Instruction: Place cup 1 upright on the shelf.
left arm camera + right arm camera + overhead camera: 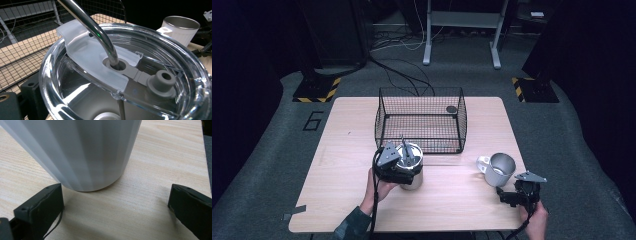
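Left gripper (404, 167) is at the steel tumbler with the clear plastic lid and the bent metal straw (410, 165), which stands on the light wooden bench (337, 170) just in front of the black wire basket (421, 119); it seems to clasp the tumbler body, but the jaws are hidden, so I cannot tell if they are clenched. Right gripper (507, 192) is released, with its jaws wide apart on both sides of the base of the white ribbed mug with the steel inside (496, 169), not touching it. One risk, in my judgement, is at the right side: the jaws are low at the rounded foot, so closing there may push the mug away or tip it. Another risk is the straw (95, 27), which may catch the basket rim if the tumbler is lifted over it. The tumbler looks empty under the lid (125, 75), the mug shows nothing clear inside, and the basket holds only a small dark round thing (451, 109) in its far right corner.
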`<state>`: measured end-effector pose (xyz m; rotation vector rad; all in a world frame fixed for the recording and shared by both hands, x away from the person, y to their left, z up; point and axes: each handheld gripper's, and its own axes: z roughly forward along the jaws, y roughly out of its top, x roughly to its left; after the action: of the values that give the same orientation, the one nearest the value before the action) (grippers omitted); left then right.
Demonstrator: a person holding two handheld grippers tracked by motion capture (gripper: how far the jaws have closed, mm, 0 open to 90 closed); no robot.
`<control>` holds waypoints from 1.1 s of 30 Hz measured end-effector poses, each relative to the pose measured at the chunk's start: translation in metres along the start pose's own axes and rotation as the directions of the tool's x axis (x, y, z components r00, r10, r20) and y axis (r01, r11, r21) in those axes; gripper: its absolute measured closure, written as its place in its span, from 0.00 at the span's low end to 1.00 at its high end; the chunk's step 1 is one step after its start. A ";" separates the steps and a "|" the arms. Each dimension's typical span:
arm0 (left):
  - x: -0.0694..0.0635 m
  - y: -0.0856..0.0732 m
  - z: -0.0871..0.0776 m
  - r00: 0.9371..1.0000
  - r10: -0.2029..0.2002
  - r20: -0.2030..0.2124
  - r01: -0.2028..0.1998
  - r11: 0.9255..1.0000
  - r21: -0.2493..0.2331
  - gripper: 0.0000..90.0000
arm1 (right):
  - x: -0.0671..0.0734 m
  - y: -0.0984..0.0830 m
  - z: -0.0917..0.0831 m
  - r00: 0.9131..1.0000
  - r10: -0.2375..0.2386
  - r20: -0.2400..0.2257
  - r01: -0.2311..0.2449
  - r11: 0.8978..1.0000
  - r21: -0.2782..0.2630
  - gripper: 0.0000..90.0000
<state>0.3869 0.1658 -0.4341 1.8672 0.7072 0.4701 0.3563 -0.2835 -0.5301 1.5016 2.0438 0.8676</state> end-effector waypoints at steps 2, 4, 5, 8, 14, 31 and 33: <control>0.001 0.001 -0.002 1.000 0.000 -0.001 0.000 1.000 -0.006 0.04 | 0.000 0.000 0.000 1.000 0.001 0.000 -0.001 1.000 0.000 0.00; 0.002 0.002 -0.004 1.000 -0.002 -0.007 0.002 1.000 -0.010 0.04 | 0.000 0.000 0.000 1.000 0.000 0.000 0.000 1.000 0.000 0.00; 0.002 0.002 -0.005 1.000 -0.006 -0.010 0.006 1.000 -0.015 0.04 | 0.000 0.000 0.000 1.000 0.000 0.000 0.000 1.000 0.000 0.00; 0.004 0.002 -0.007 1.000 -0.008 -0.015 0.008 1.000 -0.020 0.04 | 0.000 0.000 0.000 1.000 0.000 0.000 0.000 1.000 0.000 0.00; 0.007 0.006 -0.014 1.000 0.001 -0.025 -0.002 1.000 -0.019 0.04 | 0.000 0.000 0.000 1.000 0.000 0.000 0.000 1.000 0.000 0.00; 0.015 0.014 -0.027 0.999 0.011 -0.046 -0.012 0.999 -0.036 0.04 | 0.000 0.000 0.000 1.000 0.000 0.000 0.000 1.000 0.000 0.00; 0.016 0.016 -0.028 0.999 0.012 -0.047 -0.014 0.999 -0.040 0.04 | 0.000 0.000 0.000 1.000 0.000 0.000 0.000 1.000 0.000 0.00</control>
<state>0.3859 0.1911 -0.4088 1.8292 0.7117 0.5345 0.3563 -0.2834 -0.5301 1.5021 2.0438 0.8674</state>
